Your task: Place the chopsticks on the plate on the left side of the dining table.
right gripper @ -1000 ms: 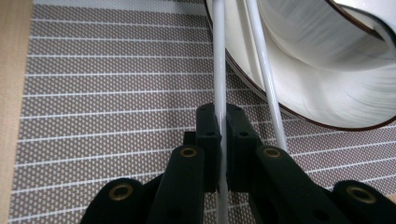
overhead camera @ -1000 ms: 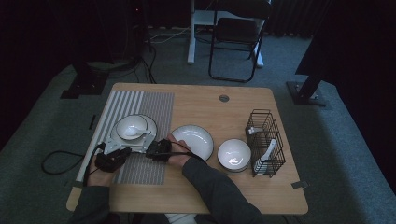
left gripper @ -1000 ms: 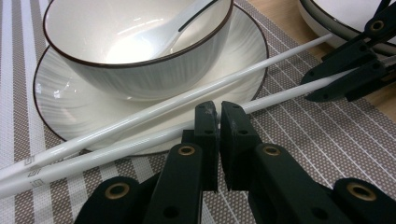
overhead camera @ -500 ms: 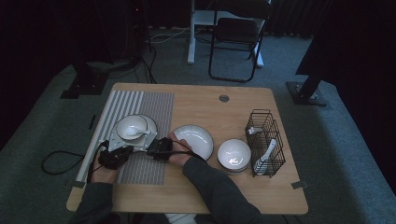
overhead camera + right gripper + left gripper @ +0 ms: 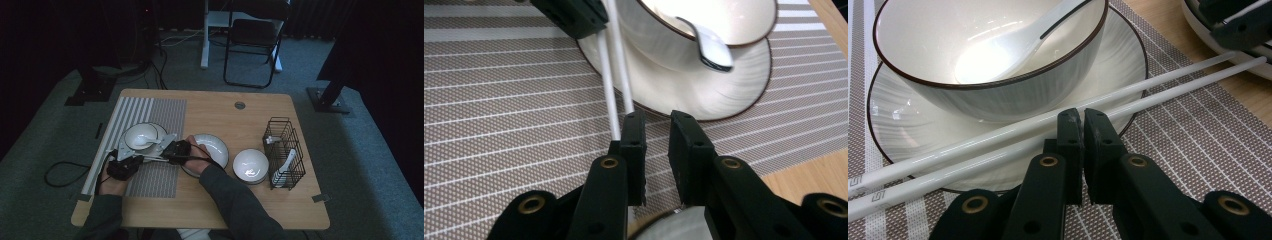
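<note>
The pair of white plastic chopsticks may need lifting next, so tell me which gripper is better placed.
Probably the right gripper: its jaws have just been opening, nothing between them, and the white plastic chopsticks end beside one jaw. The left gripper is shut.

Chopsticks (image 5: 998, 137) far ends cut off by frame edge; spoon (image 5: 1013, 45) handle cropped at top.

The left gripper (image 5: 131, 163) had its fingers (image 5: 1070, 131) pressed together; the right gripper (image 5: 169, 152), close beside it, had just been opening its fingers (image 5: 633, 131), nothing between them.
</note>
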